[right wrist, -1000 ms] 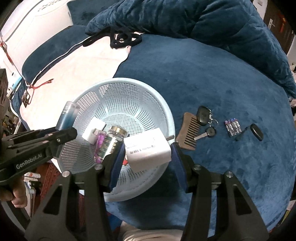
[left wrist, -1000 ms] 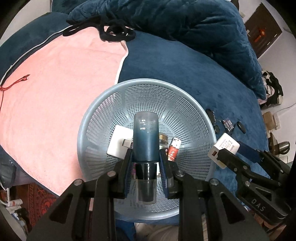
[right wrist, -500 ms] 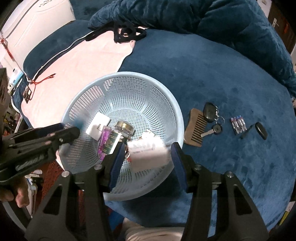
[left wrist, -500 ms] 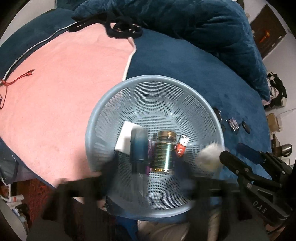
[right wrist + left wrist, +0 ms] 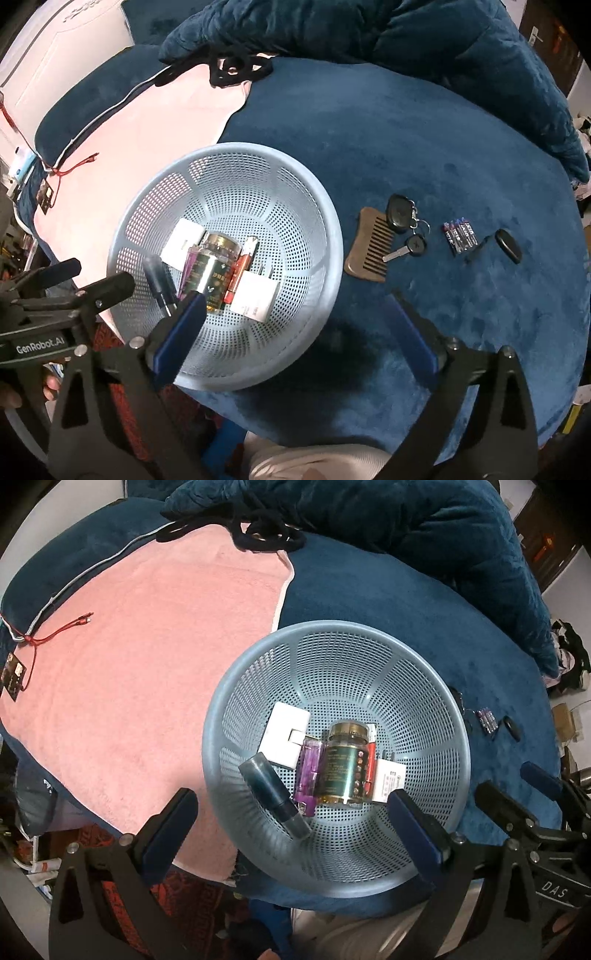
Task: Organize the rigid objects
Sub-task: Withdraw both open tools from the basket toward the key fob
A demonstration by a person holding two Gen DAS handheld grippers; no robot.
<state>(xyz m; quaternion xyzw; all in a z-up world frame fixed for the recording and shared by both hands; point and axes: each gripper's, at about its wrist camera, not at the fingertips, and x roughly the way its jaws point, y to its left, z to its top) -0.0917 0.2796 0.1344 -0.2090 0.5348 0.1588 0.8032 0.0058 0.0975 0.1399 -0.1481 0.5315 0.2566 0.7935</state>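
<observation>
A pale blue mesh basket (image 5: pixel 424 701) (image 5: pixel 314 206) sits on a dark blue cushion. In it lie a dark blue bottle (image 5: pixel 273 794) (image 5: pixel 159 280), a white box (image 5: pixel 284 734), a purple lighter (image 5: pixel 308 771), a gold-capped jar (image 5: pixel 341 764) (image 5: pixel 208 269), a red lighter (image 5: pixel 240 269) and a white charger (image 5: pixel 389 781) (image 5: pixel 255 299). My left gripper (image 5: pixel 291 827) is open and empty above the basket's near rim. My right gripper (image 5: pixel 295 325) is open and empty over the basket's right edge.
On the cushion right of the basket lie a wooden comb (image 5: pixel 369 247), car keys (image 5: pixel 404 221), a pack of batteries (image 5: pixel 460 234) and a small black oval object (image 5: pixel 509 245). A pink towel (image 5: pixel 140 664) with a red cable (image 5: pixel 55 631) lies left. Dark pillows are behind.
Both grippers opened. The left let the blue bottle go and the right let the white charger go; both objects now lie in the basket. Both grippers have pulled back.
</observation>
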